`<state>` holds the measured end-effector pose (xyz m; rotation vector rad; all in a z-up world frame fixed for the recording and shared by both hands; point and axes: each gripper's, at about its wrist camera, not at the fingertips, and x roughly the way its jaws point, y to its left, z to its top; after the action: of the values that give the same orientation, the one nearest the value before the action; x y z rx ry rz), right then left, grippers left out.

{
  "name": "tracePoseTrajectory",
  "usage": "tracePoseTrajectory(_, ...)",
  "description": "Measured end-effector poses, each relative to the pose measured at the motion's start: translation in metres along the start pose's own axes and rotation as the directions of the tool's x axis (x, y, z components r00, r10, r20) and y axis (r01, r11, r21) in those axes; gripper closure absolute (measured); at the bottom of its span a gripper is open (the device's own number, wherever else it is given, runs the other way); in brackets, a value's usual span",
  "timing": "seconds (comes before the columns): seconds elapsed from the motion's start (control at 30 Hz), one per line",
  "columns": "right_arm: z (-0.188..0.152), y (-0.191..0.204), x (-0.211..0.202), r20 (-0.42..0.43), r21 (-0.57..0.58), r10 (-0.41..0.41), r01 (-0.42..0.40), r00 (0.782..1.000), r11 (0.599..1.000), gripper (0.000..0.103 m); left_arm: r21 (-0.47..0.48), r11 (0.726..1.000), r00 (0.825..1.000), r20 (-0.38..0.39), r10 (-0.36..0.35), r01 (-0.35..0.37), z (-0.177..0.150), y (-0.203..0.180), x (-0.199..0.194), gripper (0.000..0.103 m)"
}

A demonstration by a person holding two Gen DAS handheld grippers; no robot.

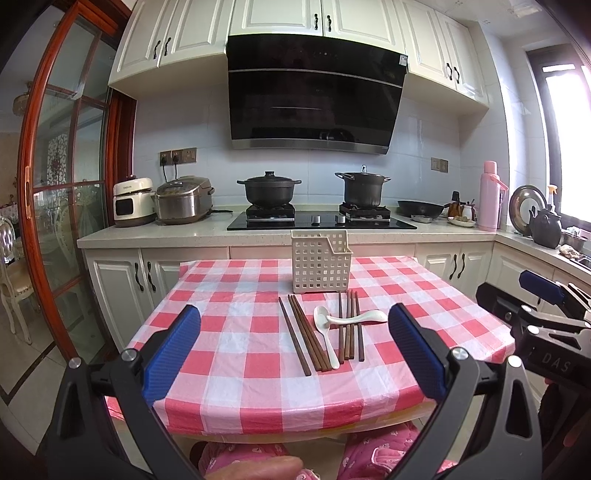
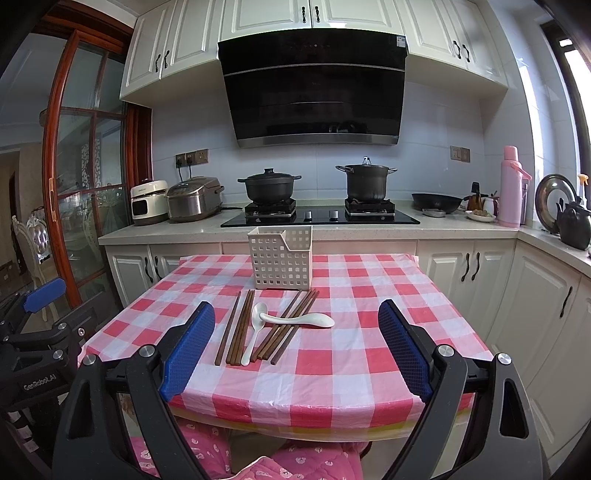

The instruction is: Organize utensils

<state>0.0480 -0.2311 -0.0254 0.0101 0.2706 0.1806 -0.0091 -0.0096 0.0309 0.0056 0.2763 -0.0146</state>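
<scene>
Lengthwise, chopsticks (image 1: 308,338) point toward basket (image 1: 320,260).

Colours and patterns, kitchen table and counter beyond.

Tablecloth (image 1: 236,354) checked red, pink and white. Utensil basket (image 1: 320,261) at the far middle cream-white, a grid of square holes. Chopsticks (image 1: 308,338) dark brown, in two bundles. Two soup spoons (image 2: 291,319) cream-white. Left gripper (image 1: 293,350) and right gripper (image 2: 295,345): blue ribbed pads (image 1: 173,352) on black frames. Person's trousers (image 2: 317,461) pink, small white print. Far counter: two black pots (image 1: 269,188), black range hood (image 1: 314,92), white cabinets (image 1: 173,33), pale blue wall tiles. Far right a pink thermos (image 1: 489,195); far left a red-brown door frame (image 1: 37,147).
</scene>
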Motion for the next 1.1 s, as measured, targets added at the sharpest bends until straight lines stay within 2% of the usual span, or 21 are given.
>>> tracePoseTrajectory(0.03,-0.001,-0.003,0.001,-0.002,0.005,-0.001,0.001,1.0,1.0,0.018,-0.006,1.0,1.0,-0.007,-0.004,0.004,-0.011,0.003,0.008,0.005)
tracePoseTrajectory(0.27,-0.004,-0.012,0.012,-0.022,0.028,-0.006,0.007,1.0,1.0,0.018,-0.011,1.0,0.999,-0.034,0.004,-0.004,-0.016,0.007,0.022,0.005)
tracePoseTrajectory(0.4,0.002,-0.02,0.041,-0.052,0.048,-0.008,0.01,0.999,0.999,0.018,-0.015,1.0,0.998,-0.054,0.025,-0.026,-0.015,0.016,0.045,0.005)
tracePoseTrajectory(0.5,0.007,-0.029,0.073,-0.079,0.082,-0.007,0.014,0.997,0.997,0.018,-0.036,0.999,0.995,-0.098,0.019,-0.023,-0.013,0.025,0.08,0.005)
tracePoseTrajectory(0.7,0.001,-0.048,0.139,-0.209,0.156,0.002,0.031,0.978,0.987,0.018,-0.069,0.997,0.982,-0.188,0.008,-0.021,-0.006,0.036,0.163,0.005)
tracePoseTrajectory(0.87,-0.006,-0.055,0.155,-0.239,0.138,-0.035,0.07,0.971,0.988,0.018,-0.06,0.998,0.975,-0.222,-0.004,-0.009,-0.01,0.035,0.196,0.005)
tracePoseTrajectory(1.1,-0.016,-0.06,0.19,-0.315,0.156,-0.035,0.088,0.948,0.984,0.018,-0.03,1.0,0.946,-0.323,-0.002,-0.008,-0.038,0.041,0.237,0.005)
